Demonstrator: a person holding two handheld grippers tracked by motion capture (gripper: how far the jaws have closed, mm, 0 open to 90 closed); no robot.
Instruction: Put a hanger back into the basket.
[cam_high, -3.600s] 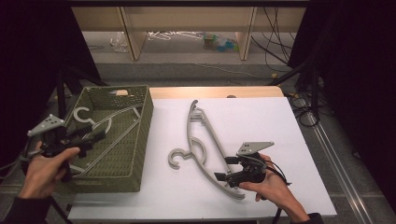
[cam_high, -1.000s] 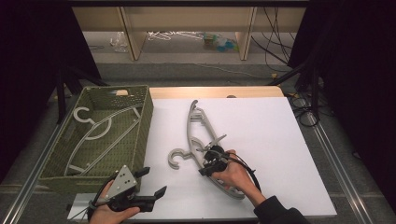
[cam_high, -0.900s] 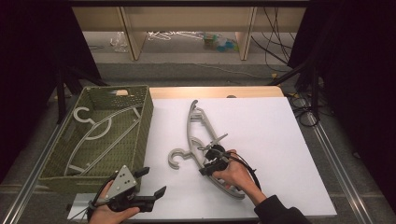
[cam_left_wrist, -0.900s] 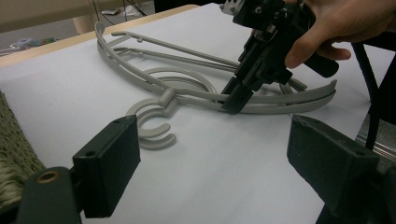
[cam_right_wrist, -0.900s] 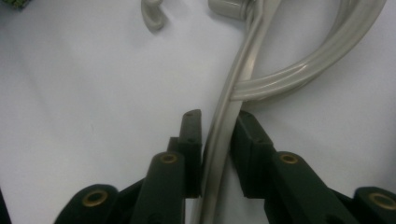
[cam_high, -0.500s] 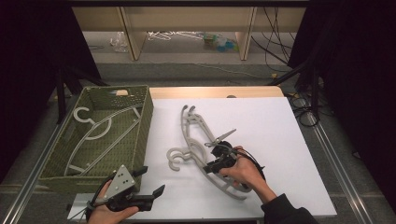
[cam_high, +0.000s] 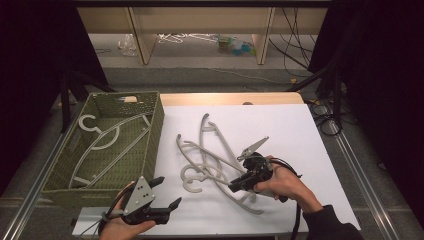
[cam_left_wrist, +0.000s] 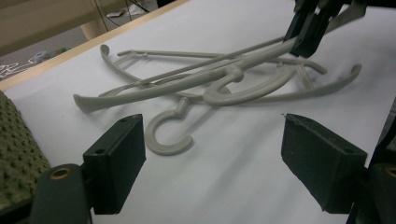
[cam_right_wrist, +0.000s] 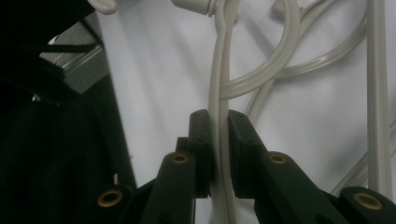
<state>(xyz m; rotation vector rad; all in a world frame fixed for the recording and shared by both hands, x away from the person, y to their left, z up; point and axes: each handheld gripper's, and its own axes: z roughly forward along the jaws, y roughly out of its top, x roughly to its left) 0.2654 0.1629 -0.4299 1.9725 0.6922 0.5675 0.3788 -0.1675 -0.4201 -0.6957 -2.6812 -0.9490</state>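
- Clamping a grey plastic hanger (cam_high: 235, 192) by 1 of its arms, the right gripper (cam_high: 239, 186) has its jaws shut tight on the thin bar, as the right gripper view shows with the bar running straight up between the pads (cam_right_wrist: 201, 140).
- That hanger lies on the white table (cam_high: 300, 130) tangled with a second hanger (cam_high: 212, 137); their hooks sit toward the person's left.
- Its long axis runs roughly from the table's far middle toward the near right, so the held end is the near one.
- The left gripper (cam_high: 162, 197) hovers with jaws wide apart and nothing between them, near the table's front edge, the loose hook (cam_left_wrist: 169, 135) just ahead of it.
- The green woven basket (cam_high: 150, 135), already holding 1 hanger (cam_high: 107, 145), stands left of the pile, nearer the left gripper.
- Judged from this, freeing the gripped hanger leftward is the step in hand.
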